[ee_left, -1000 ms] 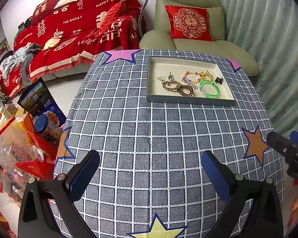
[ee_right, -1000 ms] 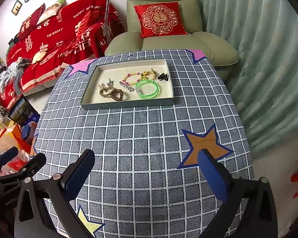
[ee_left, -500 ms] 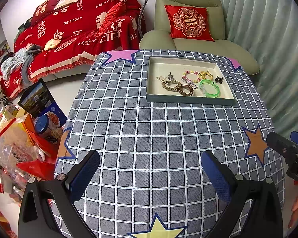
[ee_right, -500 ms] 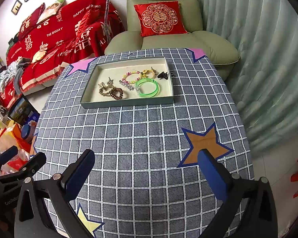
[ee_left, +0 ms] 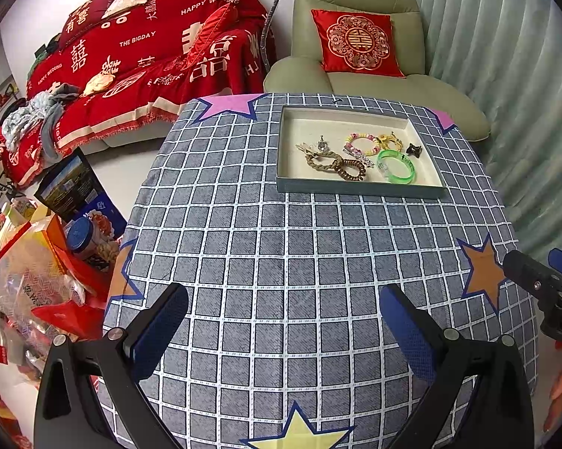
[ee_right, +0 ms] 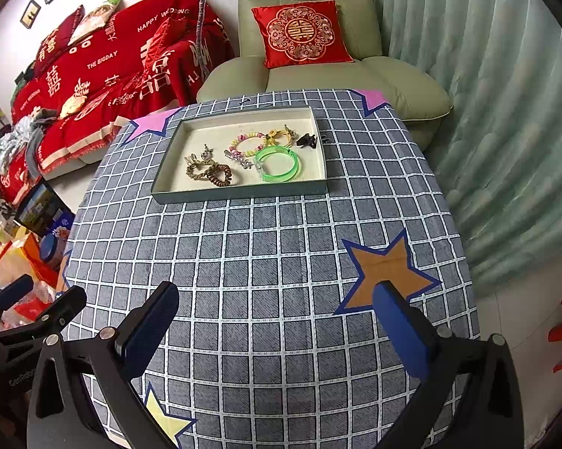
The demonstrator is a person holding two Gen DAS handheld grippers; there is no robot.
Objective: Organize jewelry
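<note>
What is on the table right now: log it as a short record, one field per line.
surface: table with grey checked cloth printed with stars
container: shallow tray at the far side of the table
tray contents: green bangle, pastel bead bracelet, brown coil hair tie, braided tan tie, small black claw clip, silver charm pieces
left gripper: open, empty, above the near edge
right gripper: open, empty, above the near edge
background: green armchair with red cushion, red-covered sofa
</note>
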